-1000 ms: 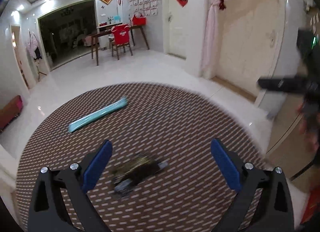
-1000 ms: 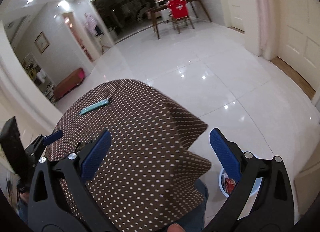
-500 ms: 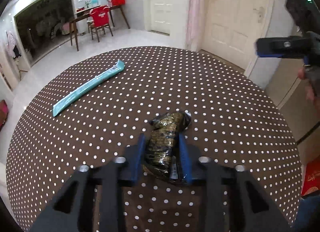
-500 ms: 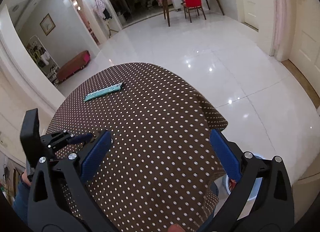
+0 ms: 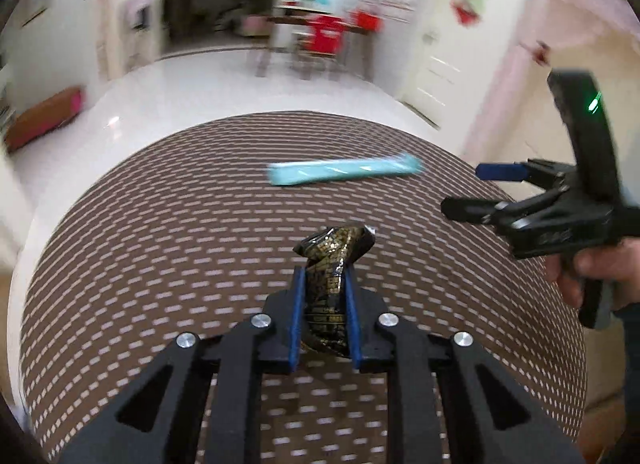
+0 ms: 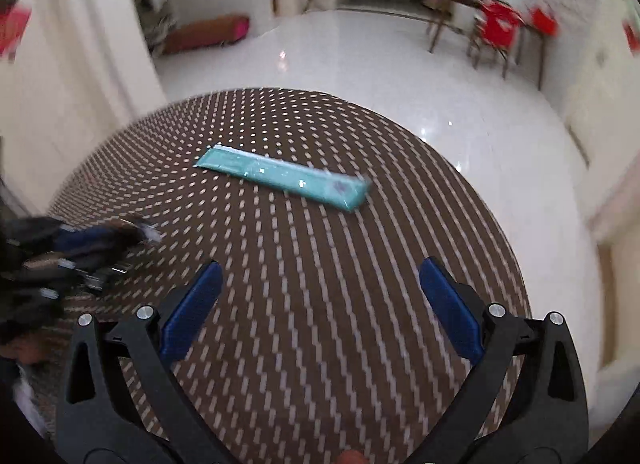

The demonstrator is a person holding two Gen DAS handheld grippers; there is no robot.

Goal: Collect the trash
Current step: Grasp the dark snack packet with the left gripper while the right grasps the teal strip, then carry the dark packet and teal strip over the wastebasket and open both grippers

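The left gripper (image 5: 325, 296) has just been closing, and its blue pads (image 5: 297, 316) now pinch a crumpled dark wrapper (image 5: 330, 264) with gold print. The wrapper stands between the two fingers, squeezed along its lower half, while its crinkled top sticks out past the fingertips toward 12 o'clock. It sits over the round table (image 5: 160, 223), which is covered in a brown cloth with pale dots; whether the wrapper's bottom touches the cloth cannot be told, as the pads hide it.

In the left wrist view a long teal packet (image 5: 344, 171) lies flat on the cloth at about 12 o'clock from the wrapper, well apart from it, its length running nearly crosswise. The right gripper (image 5: 472, 189) comes in at 3 o'clock, held by a hand (image 5: 600, 264) at the frame's right edge, its fingers pointing toward the packet's right end.

In the right wrist view the right gripper (image 6: 320, 284) has its fingers spread wide, nothing between them but cloth. The teal packet (image 6: 284, 176) lies at 12 o'clock beyond the fingertips, slanting from upper left to lower right, clear of both pads. The left gripper (image 6: 80, 252) is a dark blur at 9 o'clock.
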